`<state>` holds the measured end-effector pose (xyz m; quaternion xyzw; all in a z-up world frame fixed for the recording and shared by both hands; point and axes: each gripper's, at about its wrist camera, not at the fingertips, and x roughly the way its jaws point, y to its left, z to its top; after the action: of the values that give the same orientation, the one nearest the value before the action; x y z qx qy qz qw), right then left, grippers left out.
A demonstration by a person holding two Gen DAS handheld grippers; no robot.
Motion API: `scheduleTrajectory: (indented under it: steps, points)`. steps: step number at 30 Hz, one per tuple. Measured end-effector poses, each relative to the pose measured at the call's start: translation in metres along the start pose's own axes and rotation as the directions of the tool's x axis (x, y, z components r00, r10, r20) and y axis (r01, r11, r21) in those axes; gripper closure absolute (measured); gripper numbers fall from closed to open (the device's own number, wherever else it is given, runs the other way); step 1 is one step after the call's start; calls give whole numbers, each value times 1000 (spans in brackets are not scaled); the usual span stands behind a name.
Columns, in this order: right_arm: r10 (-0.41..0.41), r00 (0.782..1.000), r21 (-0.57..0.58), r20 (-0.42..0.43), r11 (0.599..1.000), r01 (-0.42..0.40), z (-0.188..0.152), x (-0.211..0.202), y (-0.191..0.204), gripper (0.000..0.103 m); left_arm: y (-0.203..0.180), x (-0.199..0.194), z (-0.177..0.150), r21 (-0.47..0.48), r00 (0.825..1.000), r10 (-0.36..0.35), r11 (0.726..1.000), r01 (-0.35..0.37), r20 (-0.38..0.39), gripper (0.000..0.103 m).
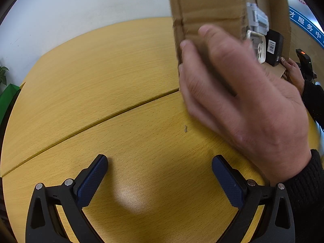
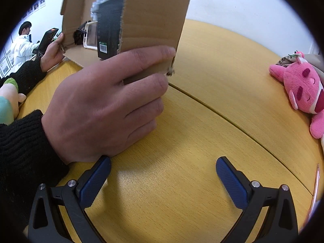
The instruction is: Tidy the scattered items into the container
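Note:
A cardboard box (image 1: 210, 2) is tilted up off the yellow table (image 1: 121, 81), held by two bare hands (image 1: 243, 93). Inside it I see a black box with a barcode (image 1: 273, 47), a white item (image 1: 257, 44) and a grey part (image 1: 257, 18). The right wrist view shows the same cardboard box (image 2: 154, 12), the black box (image 2: 109, 26) and a hand (image 2: 105, 101) gripping its edge. My left gripper (image 1: 160, 168) is open and empty low over the table. My right gripper (image 2: 163, 170) is open and empty too.
A pink plush toy (image 2: 301, 89) lies at the table's right edge. A green and tan plush (image 2: 8, 99) sits at the left edge. A person in white (image 2: 22, 42) sits far behind. A green object (image 1: 8, 99) stands left of the table.

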<state>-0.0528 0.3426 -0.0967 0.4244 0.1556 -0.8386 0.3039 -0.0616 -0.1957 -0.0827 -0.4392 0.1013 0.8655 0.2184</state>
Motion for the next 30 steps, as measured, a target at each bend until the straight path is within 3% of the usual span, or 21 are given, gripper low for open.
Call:
scheduleTrajectory:
  steps: [30]
  points:
    - [-2, 1000, 1, 0, 1000, 2, 0, 0, 1, 0, 3, 1, 1, 2, 1000, -1, 1000, 1, 0, 0]
